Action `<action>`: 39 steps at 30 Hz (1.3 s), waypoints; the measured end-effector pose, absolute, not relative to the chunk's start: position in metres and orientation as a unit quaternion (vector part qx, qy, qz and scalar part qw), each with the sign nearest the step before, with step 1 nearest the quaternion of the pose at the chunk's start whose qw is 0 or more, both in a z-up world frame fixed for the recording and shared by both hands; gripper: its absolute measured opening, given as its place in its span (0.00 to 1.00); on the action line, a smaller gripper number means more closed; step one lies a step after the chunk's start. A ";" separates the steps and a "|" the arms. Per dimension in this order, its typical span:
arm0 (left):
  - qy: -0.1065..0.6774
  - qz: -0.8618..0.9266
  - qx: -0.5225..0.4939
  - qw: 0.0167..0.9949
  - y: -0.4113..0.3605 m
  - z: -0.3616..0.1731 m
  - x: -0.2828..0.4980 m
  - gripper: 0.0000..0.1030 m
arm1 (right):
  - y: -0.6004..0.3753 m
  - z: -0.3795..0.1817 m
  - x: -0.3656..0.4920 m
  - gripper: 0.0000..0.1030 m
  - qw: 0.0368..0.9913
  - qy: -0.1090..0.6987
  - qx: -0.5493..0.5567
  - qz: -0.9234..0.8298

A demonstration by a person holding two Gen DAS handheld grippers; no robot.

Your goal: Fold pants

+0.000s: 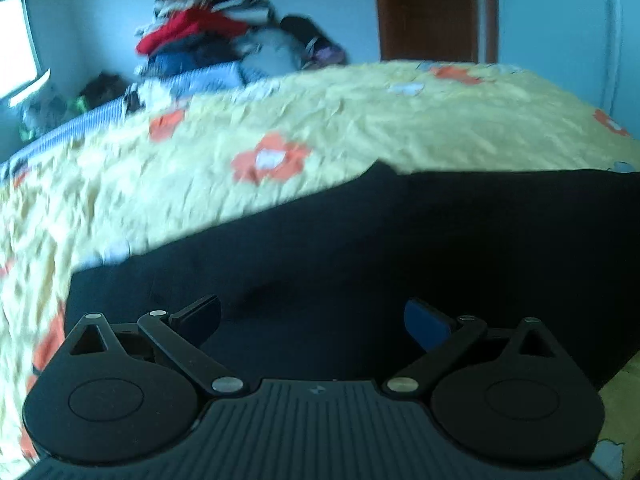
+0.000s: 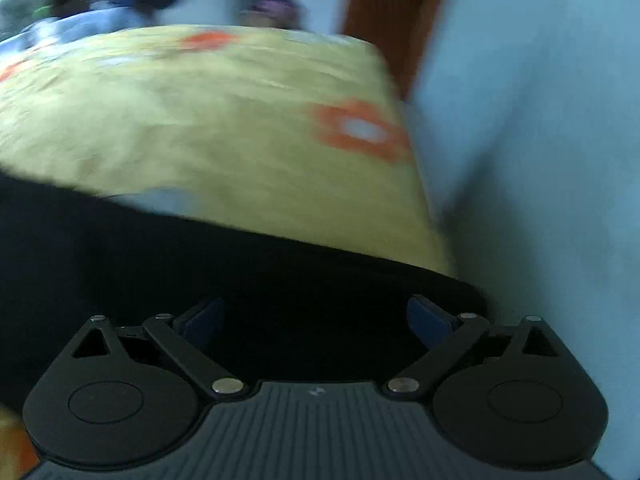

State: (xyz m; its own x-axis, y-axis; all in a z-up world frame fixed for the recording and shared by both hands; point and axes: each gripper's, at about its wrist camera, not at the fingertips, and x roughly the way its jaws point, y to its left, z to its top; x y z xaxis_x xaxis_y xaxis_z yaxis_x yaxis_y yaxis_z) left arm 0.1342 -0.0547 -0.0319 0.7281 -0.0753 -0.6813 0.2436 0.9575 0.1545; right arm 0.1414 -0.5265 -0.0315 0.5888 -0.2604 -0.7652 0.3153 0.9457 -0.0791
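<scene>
Black pants (image 1: pixel 360 248) lie flat on a yellow bedspread with orange flowers (image 1: pixel 280 128). My left gripper (image 1: pixel 316 320) is open, its fingers spread wide just above the near part of the pants, holding nothing. In the right wrist view the same pants (image 2: pixel 200 264) stretch across the bed toward the right edge. My right gripper (image 2: pixel 316 320) is open too, its jaws wide apart over the black cloth near its right end. Both views are blurred by motion.
A heap of mixed clothes (image 1: pixel 208 36) sits at the far side of the bed. A brown door (image 1: pixel 428 8) stands behind. A window (image 1: pixel 16 48) is at the left. The bed's right edge (image 2: pixel 420 184) drops off next to a pale wall.
</scene>
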 end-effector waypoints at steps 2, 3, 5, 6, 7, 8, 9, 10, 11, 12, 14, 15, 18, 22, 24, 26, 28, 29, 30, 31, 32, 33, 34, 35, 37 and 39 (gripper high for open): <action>0.366 -0.085 0.105 0.921 -0.053 -0.033 0.137 0.98 | -0.557 -0.018 0.126 0.96 0.906 0.347 0.081 -0.229; 0.366 -0.085 0.101 0.921 -0.053 -0.032 0.138 0.98 | -0.573 -0.014 0.118 0.96 0.906 0.324 0.117 -0.247; 0.366 -0.085 0.101 0.921 -0.054 -0.031 0.139 0.98 | -0.602 -0.018 0.115 0.96 0.899 0.326 0.185 -0.225; 0.366 -0.085 0.099 0.922 -0.054 -0.032 0.139 0.98 | -0.615 -0.025 0.117 0.96 0.892 0.344 0.215 -0.200; 0.366 -0.085 0.097 0.922 -0.054 -0.032 0.138 0.98 | -0.619 -0.031 0.117 0.95 0.888 0.351 0.224 -0.197; 0.366 -0.086 0.094 0.922 -0.053 -0.034 0.137 0.98 | -0.621 -0.035 0.118 0.95 0.885 0.359 0.226 -0.194; 0.365 -0.085 0.094 0.922 -0.054 -0.036 0.138 0.99 | -0.618 -0.037 0.118 0.85 0.888 0.366 0.216 -0.175; 0.364 -0.084 0.095 0.923 -0.054 -0.036 0.138 0.99 | -0.612 -0.038 0.117 0.52 0.893 0.370 0.206 -0.154; 0.363 -0.083 0.095 0.923 -0.055 -0.037 0.138 1.00 | -0.604 -0.037 0.119 0.34 0.897 0.371 0.189 -0.150; 0.363 -0.083 0.096 0.923 -0.055 -0.037 0.138 1.00 | -0.593 -0.033 0.119 0.18 0.904 0.364 0.167 -0.148; 0.365 -0.082 0.095 0.922 -0.055 -0.035 0.139 1.00 | -0.579 -0.018 0.110 0.16 0.926 0.336 0.124 -0.119; 0.365 -0.082 0.095 0.922 -0.055 -0.035 0.139 1.00 | -0.571 -0.011 0.104 0.16 0.940 0.306 0.101 -0.110; 0.365 -0.079 0.091 0.923 -0.055 -0.035 0.140 1.00 | -0.573 -0.004 0.097 0.17 0.952 0.250 0.063 -0.163; 0.363 -0.076 0.094 0.924 -0.057 -0.034 0.140 1.00 | -0.592 -0.035 0.117 0.19 0.871 0.376 0.046 -0.313; 0.362 -0.077 0.095 0.924 -0.057 -0.034 0.140 1.00 | -0.586 -0.028 0.096 0.19 0.884 0.324 0.073 -0.328; 0.364 -0.077 0.093 0.923 -0.056 -0.034 0.140 1.00 | -0.580 -0.020 0.072 0.20 0.918 0.267 0.150 -0.251; 0.365 -0.076 0.090 0.924 -0.056 -0.034 0.141 1.00 | -0.579 -0.032 0.072 0.42 0.921 0.293 0.222 -0.131; 0.364 -0.076 0.090 0.924 -0.057 -0.034 0.141 1.00 | -0.578 -0.042 0.076 0.53 0.910 0.323 0.234 -0.114; 0.364 -0.075 0.090 0.924 -0.057 -0.034 0.141 1.00 | -0.576 -0.050 0.078 0.60 0.902 0.341 0.215 -0.155; 0.365 -0.074 0.089 0.924 -0.057 -0.033 0.140 0.99 | -0.574 -0.050 0.075 0.61 0.897 0.335 0.186 -0.220; 0.363 -0.075 0.086 0.925 -0.057 -0.031 0.138 0.99 | -0.574 -0.045 0.067 0.61 0.877 0.325 0.161 -0.315; 0.358 -0.079 0.085 0.927 -0.055 -0.029 0.136 0.99 | -0.573 -0.034 0.048 0.63 0.861 0.282 0.166 -0.390; 0.350 -0.083 0.086 0.929 -0.054 -0.026 0.132 1.00 | -0.571 -0.026 0.025 0.64 0.866 0.232 0.202 -0.394; 0.345 -0.082 0.090 0.931 -0.054 -0.025 0.130 1.00 | -0.570 -0.022 -0.002 0.67 0.880 0.180 0.263 -0.352; 0.336 -0.077 0.093 0.934 -0.053 -0.022 0.128 1.00 | -0.573 -0.031 -0.035 0.83 0.879 0.139 0.404 -0.212; 0.336 -0.082 0.080 0.935 -0.052 -0.020 0.129 1.00 | -0.565 -0.045 -0.050 0.83 0.847 0.155 0.477 -0.176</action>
